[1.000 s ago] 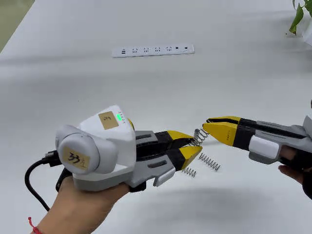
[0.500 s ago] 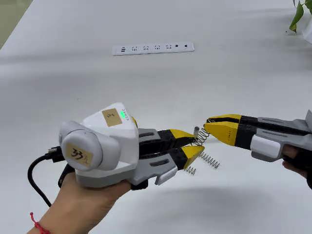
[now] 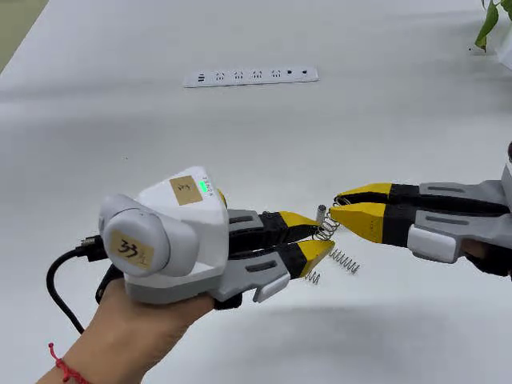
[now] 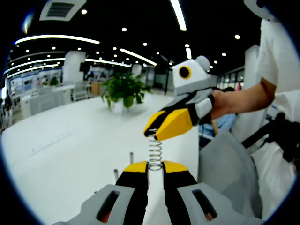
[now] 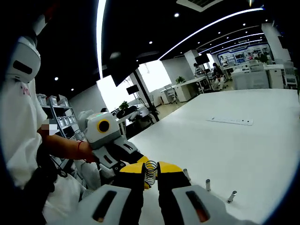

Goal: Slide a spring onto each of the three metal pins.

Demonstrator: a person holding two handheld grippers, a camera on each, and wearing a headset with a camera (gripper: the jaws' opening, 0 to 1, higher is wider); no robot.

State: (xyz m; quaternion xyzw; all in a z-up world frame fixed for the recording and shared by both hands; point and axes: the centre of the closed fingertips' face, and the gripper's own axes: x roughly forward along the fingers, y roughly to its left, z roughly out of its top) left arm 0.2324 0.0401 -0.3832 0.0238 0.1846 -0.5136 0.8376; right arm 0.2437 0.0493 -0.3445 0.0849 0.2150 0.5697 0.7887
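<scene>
A short steel spring (image 3: 326, 228) hangs in the air between the two grippers. My left gripper (image 3: 320, 237) comes in from the left, its yellow jaws shut on one end of the spring (image 4: 154, 152). My right gripper (image 3: 334, 209) reaches in from the right and pinches the other end (image 5: 150, 172). One metal pin (image 3: 322, 212) stands on the white table just behind the tips. In the right gripper view, three pins (image 5: 207, 184) stand in a row on the table. Two loose springs (image 3: 344, 260) lie below the jaws.
A white power strip (image 3: 250, 78) lies far back on the table (image 3: 160, 144). A potted plant (image 3: 490, 24) stands at the back right corner. A black cable (image 3: 60, 280) trails from the left gripper.
The right gripper has edged left, closer to the left gripper's tips. The spring stays between them. The head camera has shifted slightly.
</scene>
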